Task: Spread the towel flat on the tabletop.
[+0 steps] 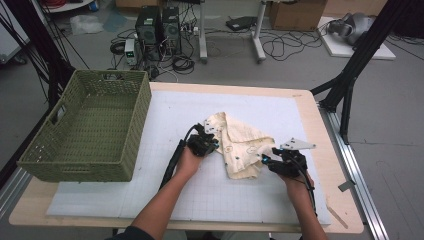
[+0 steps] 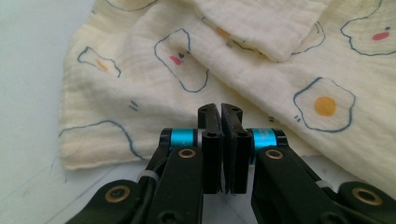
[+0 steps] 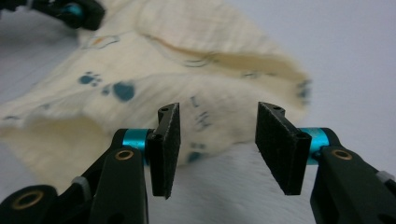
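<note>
Cream cloth [image 2: 154, 88] blurs beyond parted right fingers [image 3: 170, 140]; left fingers [image 2: 211, 135] together, seemingly empty

Left tongs [image 2: 220, 122] pressed together, right tongs [image 3: 218, 140] parted, both forearms reaching forward

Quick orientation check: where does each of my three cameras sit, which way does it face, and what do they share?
High view: above the table's near side, looking forward and down; forearms, left gripper, right gripper.
Left gripper view: on that gripper, along closed jaws at the cloth.
Right gripper view: along parted jaws at the cloth's edge.
Shared: the cloth on the white mat.
</note>
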`<state>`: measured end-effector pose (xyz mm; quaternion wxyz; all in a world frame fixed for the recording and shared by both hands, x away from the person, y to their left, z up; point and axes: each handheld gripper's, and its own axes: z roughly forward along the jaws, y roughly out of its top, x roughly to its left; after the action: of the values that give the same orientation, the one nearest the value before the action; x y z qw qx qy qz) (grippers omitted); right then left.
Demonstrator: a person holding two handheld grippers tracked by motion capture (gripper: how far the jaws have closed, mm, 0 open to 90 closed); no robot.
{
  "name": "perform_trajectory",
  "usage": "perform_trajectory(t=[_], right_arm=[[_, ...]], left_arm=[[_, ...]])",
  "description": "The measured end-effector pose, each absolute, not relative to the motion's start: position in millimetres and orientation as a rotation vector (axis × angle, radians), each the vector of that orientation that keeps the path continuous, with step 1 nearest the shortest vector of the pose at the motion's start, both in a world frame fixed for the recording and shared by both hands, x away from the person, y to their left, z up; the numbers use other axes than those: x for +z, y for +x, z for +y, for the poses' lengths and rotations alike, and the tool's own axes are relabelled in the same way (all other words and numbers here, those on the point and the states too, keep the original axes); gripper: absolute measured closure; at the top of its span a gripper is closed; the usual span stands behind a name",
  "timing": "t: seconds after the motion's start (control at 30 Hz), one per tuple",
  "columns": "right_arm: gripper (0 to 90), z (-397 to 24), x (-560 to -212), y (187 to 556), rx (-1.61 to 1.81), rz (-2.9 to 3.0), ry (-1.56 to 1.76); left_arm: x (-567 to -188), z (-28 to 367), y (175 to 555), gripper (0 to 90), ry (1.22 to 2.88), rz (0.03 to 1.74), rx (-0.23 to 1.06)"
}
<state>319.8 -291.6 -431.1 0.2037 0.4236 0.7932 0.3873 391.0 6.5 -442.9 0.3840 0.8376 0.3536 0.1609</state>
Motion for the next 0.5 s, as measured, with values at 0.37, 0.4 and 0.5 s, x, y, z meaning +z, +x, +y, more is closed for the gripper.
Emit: perform_trajectory(t=[0.37,0.4,0.5], right_arm=[[83.7,-276.4,-445.2,324.1,1.051,2.364,1.138],[84.3,-276.4,-444.4,323.1,1.047,2.379,1.137],[84.5,-277.3,-442.0,320.6,1.044,2.426,1.129]], left_arm=[[-429.1,72.3,385.1,87.0,2.049,1.031,0.463],[-427.0,79.6,385.3,87.0,2.032,1.047,0.474],[-422.7,97.8,386.7,87.0,2.015,1.079,0.497]])
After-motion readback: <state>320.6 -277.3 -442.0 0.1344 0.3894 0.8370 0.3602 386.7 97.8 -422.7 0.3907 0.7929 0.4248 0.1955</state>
